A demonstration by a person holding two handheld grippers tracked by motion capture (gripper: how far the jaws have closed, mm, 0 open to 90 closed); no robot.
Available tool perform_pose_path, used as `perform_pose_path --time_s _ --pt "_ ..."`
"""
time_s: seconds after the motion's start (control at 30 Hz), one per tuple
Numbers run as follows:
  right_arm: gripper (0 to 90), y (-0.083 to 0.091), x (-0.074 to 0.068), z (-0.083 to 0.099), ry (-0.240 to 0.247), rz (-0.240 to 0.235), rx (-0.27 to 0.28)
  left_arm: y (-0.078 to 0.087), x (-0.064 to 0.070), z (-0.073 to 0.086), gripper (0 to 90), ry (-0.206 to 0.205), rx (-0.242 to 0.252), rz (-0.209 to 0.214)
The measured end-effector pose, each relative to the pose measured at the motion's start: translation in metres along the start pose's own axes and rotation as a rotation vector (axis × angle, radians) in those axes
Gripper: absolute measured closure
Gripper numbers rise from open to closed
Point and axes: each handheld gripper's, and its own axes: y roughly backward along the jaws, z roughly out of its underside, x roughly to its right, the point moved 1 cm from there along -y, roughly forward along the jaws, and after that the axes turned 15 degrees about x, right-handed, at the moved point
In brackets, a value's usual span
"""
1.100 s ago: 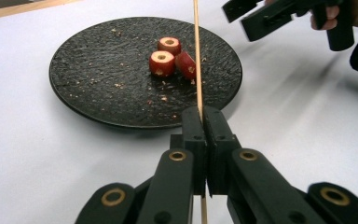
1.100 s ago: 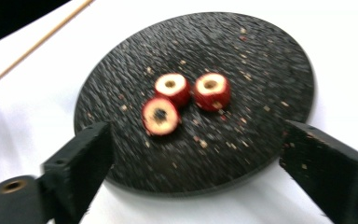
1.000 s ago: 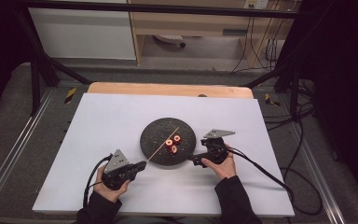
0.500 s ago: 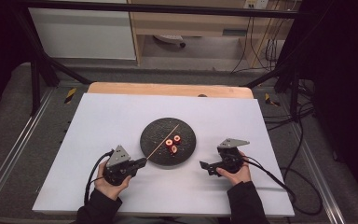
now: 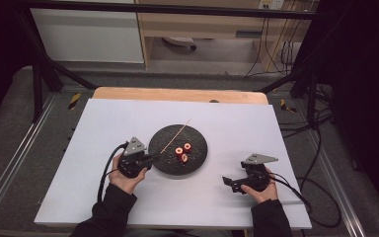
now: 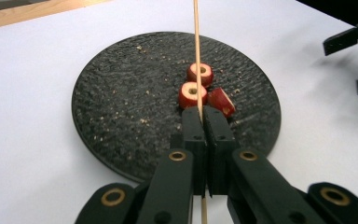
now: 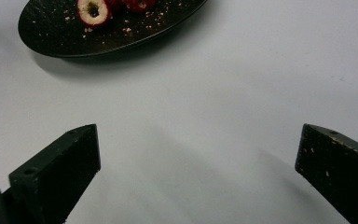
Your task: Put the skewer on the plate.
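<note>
A round black plate [image 5: 197, 153] [image 6: 121, 116] [image 7: 51, 32] lies mid-table with three red cored fruit pieces [image 5: 183, 150] [image 6: 204, 89] on it. My left gripper [image 5: 150, 159] [image 6: 203, 114] sits at the plate's left edge, shut on a thin wooden skewer [image 5: 176, 135] [image 6: 197, 51] that reaches over the plate past the fruit. My right gripper [image 5: 228, 182] [image 7: 198, 154] rests on the white table to the right of the plate, open, nothing between its jaws. One fruit piece [image 7: 93, 11] shows at the top of the right gripper view.
A white sheet [image 5: 103, 123] covers the table, with a wooden edge [image 5: 177, 94] at the back. Crumbs dot the plate. Cables [image 5: 306, 192] trail off the right side. Metal frame legs stand around the table.
My right gripper has pulled back from the plate's right edge toward the near right of the table and stands open. My left gripper moved up to the plate's left edge with the skewer.
</note>
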Motion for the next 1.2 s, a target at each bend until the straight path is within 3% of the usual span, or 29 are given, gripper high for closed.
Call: perform_pose_path --time_s 0.23,0.63,1.03,1.2 --pt "0.9 0.003 0.001 0.002 0.002 0.007 0.006 -0.022 -0.004 -0.003 87.8 0.003 -0.039 -0.028" --pt "0.9 0.003 0.002 0.005 0.007 0.0 0.0 -0.054 -0.012 0.011 87.8 -0.001 -0.133 -0.1" --pt "0.9 0.004 0.002 0.005 0.004 -0.001 0.006 -0.065 -0.011 0.02 87.7 -0.025 -0.2 -0.133" --pt "0.9 0.003 0.002 0.005 0.002 -0.003 0.004 -0.067 -0.01 0.02 87.4 -0.026 -0.198 -0.136"
